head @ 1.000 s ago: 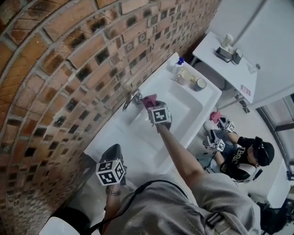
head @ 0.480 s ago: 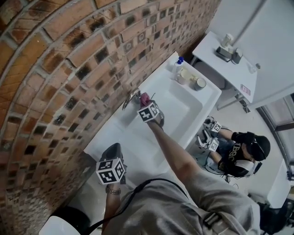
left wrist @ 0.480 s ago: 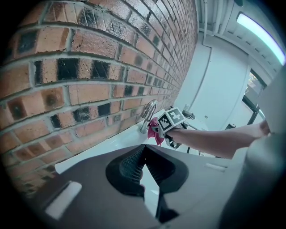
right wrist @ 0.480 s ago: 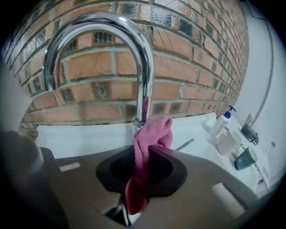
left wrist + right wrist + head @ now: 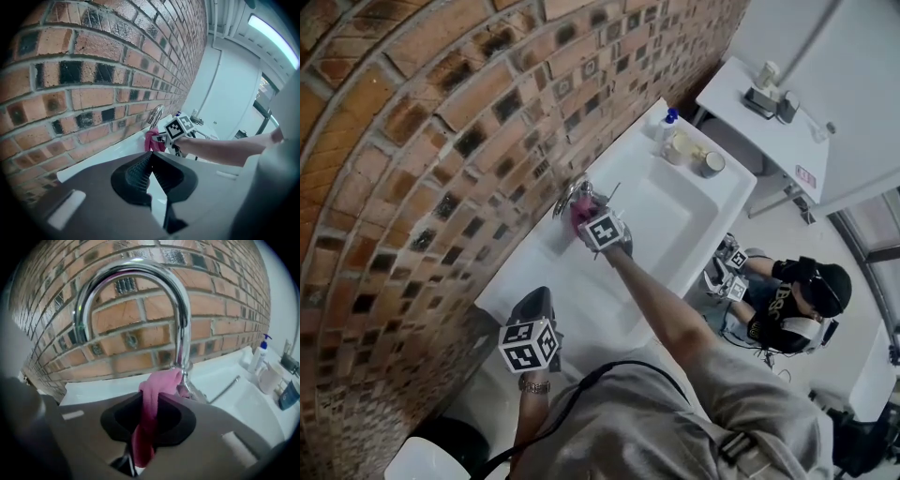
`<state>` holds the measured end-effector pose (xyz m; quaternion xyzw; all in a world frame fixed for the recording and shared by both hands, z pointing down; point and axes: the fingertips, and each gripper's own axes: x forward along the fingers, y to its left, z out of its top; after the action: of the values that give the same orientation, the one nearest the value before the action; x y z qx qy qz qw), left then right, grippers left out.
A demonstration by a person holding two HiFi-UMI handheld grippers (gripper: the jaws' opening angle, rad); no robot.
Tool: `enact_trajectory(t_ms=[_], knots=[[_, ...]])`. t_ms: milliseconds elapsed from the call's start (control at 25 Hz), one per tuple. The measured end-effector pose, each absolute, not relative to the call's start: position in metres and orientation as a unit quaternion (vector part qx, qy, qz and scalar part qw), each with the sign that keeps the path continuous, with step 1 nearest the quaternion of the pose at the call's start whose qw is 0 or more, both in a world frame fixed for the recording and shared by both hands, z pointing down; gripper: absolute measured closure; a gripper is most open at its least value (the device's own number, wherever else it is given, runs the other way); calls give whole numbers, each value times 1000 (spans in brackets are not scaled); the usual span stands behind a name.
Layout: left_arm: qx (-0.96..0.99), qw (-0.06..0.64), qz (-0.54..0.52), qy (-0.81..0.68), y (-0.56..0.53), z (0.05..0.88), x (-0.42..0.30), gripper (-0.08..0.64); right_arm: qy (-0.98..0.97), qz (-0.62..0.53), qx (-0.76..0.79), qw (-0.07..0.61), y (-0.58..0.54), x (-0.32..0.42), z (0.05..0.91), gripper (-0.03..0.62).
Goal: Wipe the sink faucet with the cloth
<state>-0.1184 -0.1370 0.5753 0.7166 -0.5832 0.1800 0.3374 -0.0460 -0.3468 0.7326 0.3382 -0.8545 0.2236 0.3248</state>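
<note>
A chrome gooseneck faucet [image 5: 136,301] rises from the back of a white sink [image 5: 675,234] against the brick wall. My right gripper [image 5: 151,397] is shut on a pink cloth [image 5: 154,394], whose tip touches the faucet's base. In the head view the pink cloth [image 5: 579,214] sits just below the faucet [image 5: 570,194], ahead of the right gripper [image 5: 592,223]. My left gripper [image 5: 149,164] is shut with nothing in it, hanging by the counter's near end [image 5: 532,323]. From the left gripper view I see the cloth [image 5: 153,139] at the faucet [image 5: 155,114].
A pump bottle [image 5: 666,124], a cup [image 5: 680,148] and a tin [image 5: 710,164] stand at the sink's far end. Another person [image 5: 787,305] crouches on the floor to the right, holding grippers. A white table [image 5: 769,122] stands beyond the sink.
My right gripper has carried the cloth left and toward the wall, from beside the spout down to the faucet's base. The left gripper has stayed put.
</note>
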Motion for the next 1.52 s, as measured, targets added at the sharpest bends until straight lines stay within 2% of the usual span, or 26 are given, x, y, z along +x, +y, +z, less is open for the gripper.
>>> enact_trajectory(t_ms=[200, 360, 520, 640, 720, 800, 960, 1120, 1400, 1520], knots=[[715, 340, 181, -583, -133, 573, -119, 540, -813, 212, 354, 412, -360, -28, 767, 531], [712, 340, 173, -589, -137, 569, -123, 540, -792, 222, 377, 426, -343, 11, 781, 534], [712, 342, 170, -589, -137, 571, -124, 540, -760, 259, 443, 398, -341, 68, 778, 532], [712, 344, 172, -587, -137, 573, -122, 540, -750, 287, 507, 312, -365, 96, 753, 532], [714, 343, 172, -585, -138, 573, -120, 540, -763, 316, 507, 245, -379, 89, 739, 532], [717, 340, 172, -583, -139, 571, -117, 540, -780, 334, 477, 230, -377, 67, 739, 532], [719, 335, 175, -584, -138, 566, -115, 540, -807, 333, 403, 274, -339, 14, 757, 532], [717, 337, 172, -586, -136, 562, -118, 540, -816, 308, 390, 297, -319, 0, 756, 534], [688, 344, 164, -618, -124, 566, -152, 540, -815, 231, 479, 231, -393, 33, 667, 532], [685, 346, 162, -621, -122, 568, -153, 541, -813, 227, 439, 309, -416, 15, 694, 532]])
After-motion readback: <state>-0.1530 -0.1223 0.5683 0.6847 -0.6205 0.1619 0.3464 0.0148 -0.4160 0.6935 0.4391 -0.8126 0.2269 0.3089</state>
